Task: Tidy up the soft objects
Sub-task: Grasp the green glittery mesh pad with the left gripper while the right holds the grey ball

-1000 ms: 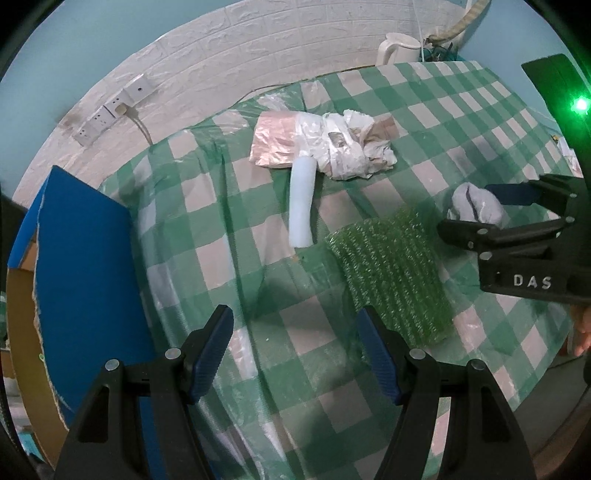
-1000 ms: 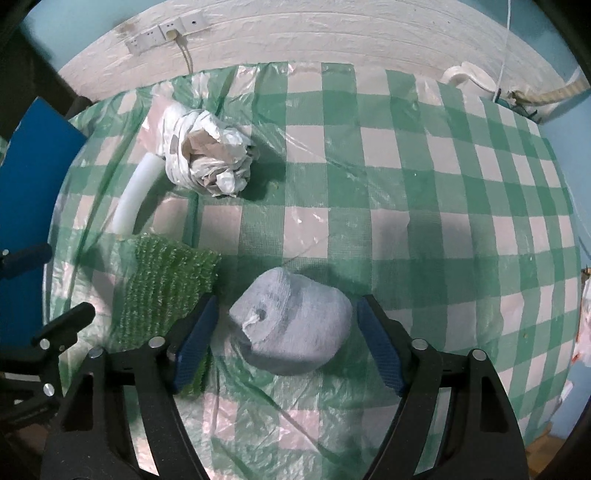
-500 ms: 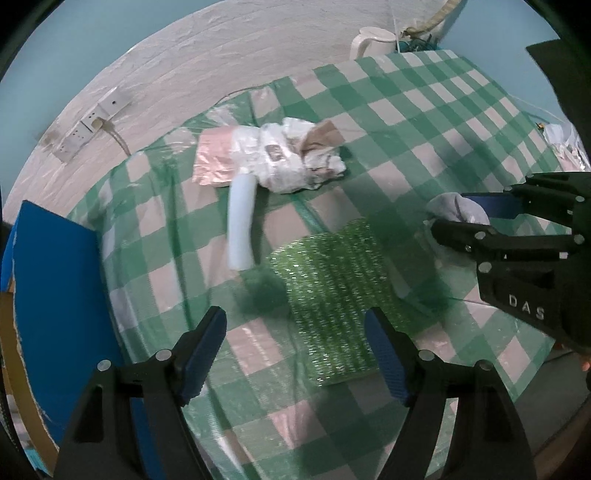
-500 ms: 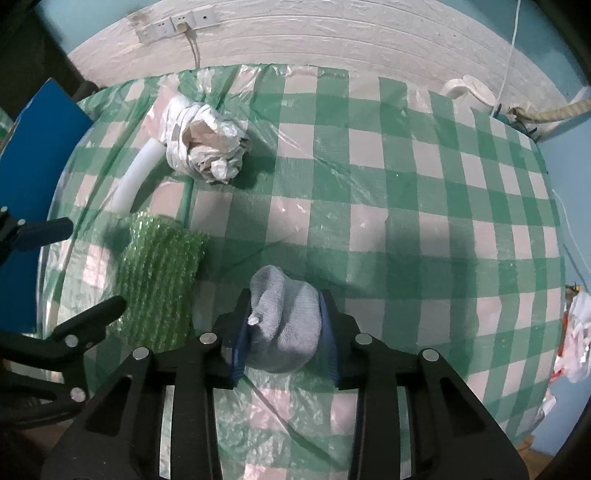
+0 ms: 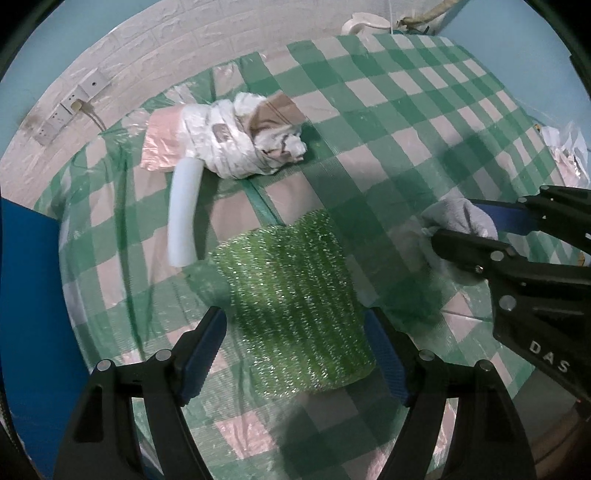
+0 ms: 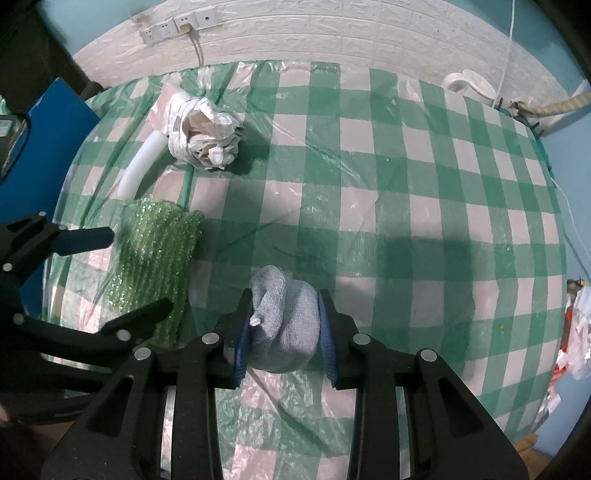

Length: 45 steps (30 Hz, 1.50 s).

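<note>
My right gripper (image 6: 283, 334) is shut on a rolled grey cloth (image 6: 286, 321) near the table's front edge; the cloth also shows in the left wrist view (image 5: 458, 218). My left gripper (image 5: 295, 350) is open, its fingers on either side of a green glittery bubble-wrap sheet (image 5: 295, 302) lying on the checked tablecloth; the sheet also shows in the right wrist view (image 6: 155, 258). A white foam tube (image 5: 183, 218) and a crumpled white plastic bag (image 5: 243, 140) lie further back.
A pink foil sheet (image 5: 162, 144) lies under the bag. A blue box flap (image 5: 26, 295) stands at the left of the table. A white kettle (image 6: 469, 83) and cords sit at the back right corner. Wall sockets (image 6: 177, 26) are behind the table.
My right gripper closed on the grey cloth. My left gripper moved forward and to the right until its open fingers flank the green sheet.
</note>
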Each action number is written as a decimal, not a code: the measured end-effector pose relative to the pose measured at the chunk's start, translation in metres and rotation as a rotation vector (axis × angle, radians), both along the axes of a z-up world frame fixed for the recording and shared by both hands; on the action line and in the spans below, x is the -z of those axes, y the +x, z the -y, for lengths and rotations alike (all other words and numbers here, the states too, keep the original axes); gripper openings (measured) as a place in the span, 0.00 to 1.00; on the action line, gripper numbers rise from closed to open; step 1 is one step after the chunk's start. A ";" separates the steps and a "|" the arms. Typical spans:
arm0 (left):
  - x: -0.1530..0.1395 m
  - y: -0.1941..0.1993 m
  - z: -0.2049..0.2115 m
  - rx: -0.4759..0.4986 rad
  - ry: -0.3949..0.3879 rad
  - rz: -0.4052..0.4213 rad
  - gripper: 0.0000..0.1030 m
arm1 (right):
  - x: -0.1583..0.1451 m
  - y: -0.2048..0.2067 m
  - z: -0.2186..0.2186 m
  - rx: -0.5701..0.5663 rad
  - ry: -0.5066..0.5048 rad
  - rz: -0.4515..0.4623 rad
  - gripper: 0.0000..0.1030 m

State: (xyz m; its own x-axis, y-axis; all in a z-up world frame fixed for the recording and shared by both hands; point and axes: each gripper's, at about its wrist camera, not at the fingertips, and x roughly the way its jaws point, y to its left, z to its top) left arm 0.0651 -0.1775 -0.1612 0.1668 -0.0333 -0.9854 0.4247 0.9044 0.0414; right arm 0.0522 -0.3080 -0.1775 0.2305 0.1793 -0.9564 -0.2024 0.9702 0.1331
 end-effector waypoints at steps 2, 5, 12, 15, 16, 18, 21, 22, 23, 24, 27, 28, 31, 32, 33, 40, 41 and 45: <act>0.004 -0.001 0.005 0.005 0.011 -0.004 0.76 | 0.001 0.000 0.001 0.001 0.004 -0.003 0.30; 0.009 -0.004 0.009 0.018 0.036 -0.005 0.76 | 0.002 -0.001 0.003 -0.001 0.009 -0.006 0.30; 0.011 -0.010 0.001 0.017 0.008 -0.001 0.60 | 0.001 0.001 0.002 -0.006 0.013 -0.005 0.30; 0.010 -0.010 -0.003 0.016 -0.021 -0.005 0.42 | 0.001 0.001 -0.001 -0.015 0.013 -0.004 0.30; 0.009 -0.010 -0.004 0.017 -0.026 -0.004 0.32 | 0.001 0.000 -0.002 -0.017 0.012 -0.004 0.30; 0.007 -0.012 -0.004 0.021 -0.025 -0.001 0.22 | 0.000 -0.001 -0.004 -0.022 0.012 -0.003 0.30; 0.004 -0.013 -0.006 0.024 -0.020 0.005 0.18 | -0.002 -0.002 -0.007 -0.030 0.010 0.002 0.30; 0.004 -0.011 -0.008 0.025 -0.017 0.008 0.18 | -0.003 -0.002 -0.007 -0.033 0.008 0.005 0.30; 0.004 -0.007 -0.010 0.026 -0.010 0.014 0.17 | -0.004 -0.003 -0.008 -0.036 0.005 0.008 0.30; 0.005 -0.005 -0.011 0.027 -0.005 0.019 0.16 | -0.005 -0.003 -0.009 -0.038 0.004 0.011 0.30; 0.004 -0.006 -0.013 0.029 -0.002 0.025 0.14 | -0.010 -0.004 -0.012 -0.044 -0.001 0.019 0.30; 0.003 -0.006 -0.014 0.027 -0.001 0.028 0.14 | -0.012 -0.003 -0.012 -0.047 -0.002 0.021 0.30; -0.003 -0.009 -0.015 0.029 0.003 0.042 0.14 | -0.017 -0.003 -0.015 -0.054 -0.007 0.031 0.30; -0.003 -0.008 -0.017 0.030 0.003 0.046 0.14 | -0.019 -0.004 -0.017 -0.058 -0.009 0.034 0.30; -0.005 -0.008 -0.019 0.031 0.003 0.051 0.14 | -0.021 -0.004 -0.017 -0.062 -0.011 0.037 0.30; -0.018 -0.014 -0.021 0.046 0.018 0.101 0.13 | -0.032 -0.010 -0.024 -0.075 -0.015 0.059 0.30; -0.021 -0.015 -0.021 0.047 0.020 0.108 0.13 | -0.033 -0.010 -0.024 -0.076 -0.015 0.061 0.30; -0.029 -0.026 -0.020 0.048 0.036 0.135 0.13 | -0.038 -0.012 -0.026 -0.085 -0.018 0.072 0.30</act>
State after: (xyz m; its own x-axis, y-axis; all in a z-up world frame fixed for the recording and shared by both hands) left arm 0.0393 -0.1579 -0.1323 0.2967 -0.0094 -0.9549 0.4559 0.8801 0.1330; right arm 0.0398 -0.2816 -0.1395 0.2832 0.1844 -0.9412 -0.2922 0.9513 0.0985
